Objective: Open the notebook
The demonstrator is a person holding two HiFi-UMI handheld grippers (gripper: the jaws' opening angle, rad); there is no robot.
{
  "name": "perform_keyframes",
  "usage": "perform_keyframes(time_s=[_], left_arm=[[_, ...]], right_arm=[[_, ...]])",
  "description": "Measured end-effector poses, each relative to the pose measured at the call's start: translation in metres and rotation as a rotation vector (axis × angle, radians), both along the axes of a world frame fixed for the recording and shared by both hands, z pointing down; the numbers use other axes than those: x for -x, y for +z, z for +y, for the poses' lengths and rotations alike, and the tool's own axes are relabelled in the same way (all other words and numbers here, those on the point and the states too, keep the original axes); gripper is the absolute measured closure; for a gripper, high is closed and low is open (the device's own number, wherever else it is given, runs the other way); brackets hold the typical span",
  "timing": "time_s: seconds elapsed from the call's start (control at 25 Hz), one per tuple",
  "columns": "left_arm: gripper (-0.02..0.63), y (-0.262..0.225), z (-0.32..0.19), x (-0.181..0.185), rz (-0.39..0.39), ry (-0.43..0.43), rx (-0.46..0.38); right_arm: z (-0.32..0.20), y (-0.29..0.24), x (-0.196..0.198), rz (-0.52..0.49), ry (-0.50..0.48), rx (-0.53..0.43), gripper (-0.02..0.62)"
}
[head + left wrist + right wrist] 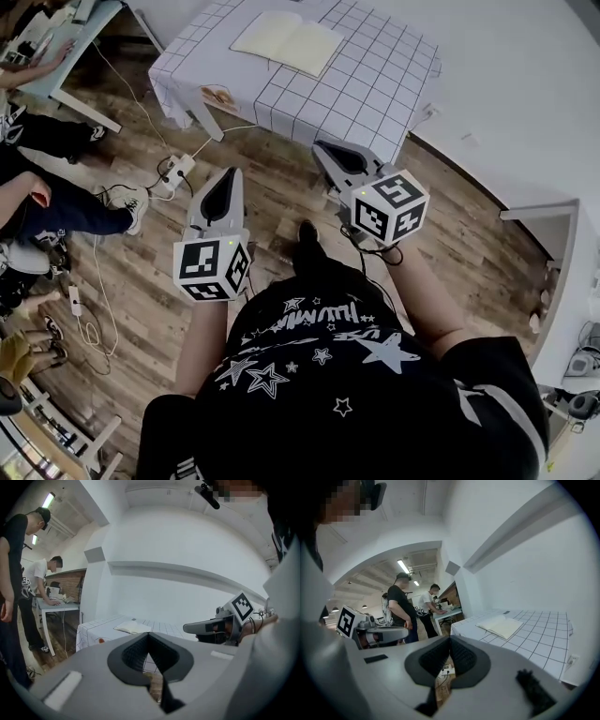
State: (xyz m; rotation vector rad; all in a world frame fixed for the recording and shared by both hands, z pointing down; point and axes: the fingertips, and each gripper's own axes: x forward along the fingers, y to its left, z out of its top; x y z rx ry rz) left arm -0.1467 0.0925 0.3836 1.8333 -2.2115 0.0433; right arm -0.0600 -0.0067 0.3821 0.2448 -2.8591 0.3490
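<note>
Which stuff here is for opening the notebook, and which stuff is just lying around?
For the job:
- notebook, lying open on the checked table
- left gripper and right gripper, both shut and empty, away from the table

Just lying about:
- power strip on the wooden floor
- other desk, where other people are busy

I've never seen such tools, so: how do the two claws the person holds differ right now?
The right claw sits nearer the table than the left claw. The right claw slants leftward; the left claw points nearly straight ahead. Both are shut, empty and short of the table.
</note>
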Motion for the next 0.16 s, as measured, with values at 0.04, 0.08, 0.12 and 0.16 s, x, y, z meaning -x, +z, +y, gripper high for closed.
perform_keyframes(time_s=[0.04, 0.08, 0.12, 0.16], left_arm=[[0.597, -0.001, 0.009, -0.002, 0.001, 0.000, -0.002], [0.597, -0.001, 0.018, -0.005, 0.003, 0.001, -0.004], [0.597, -0.001, 0.027, -0.008, 0.004, 0.003, -0.005], [0.597, -0.002, 0.036, -0.011, 0.005, 0.004, -0.006]], right_arm=[[0.009, -0.001, -0.002, 0.000, 0.001, -0.003, 0.580], [0.018, -0.002, -0.005, 0.001, 0.001, -0.007, 0.580], [0.028, -0.003, -0.007, 0.003, 0.000, -0.011, 0.580], [0.038, -0.004, -0.010, 0.005, -0.002, -0.015, 0.580]])
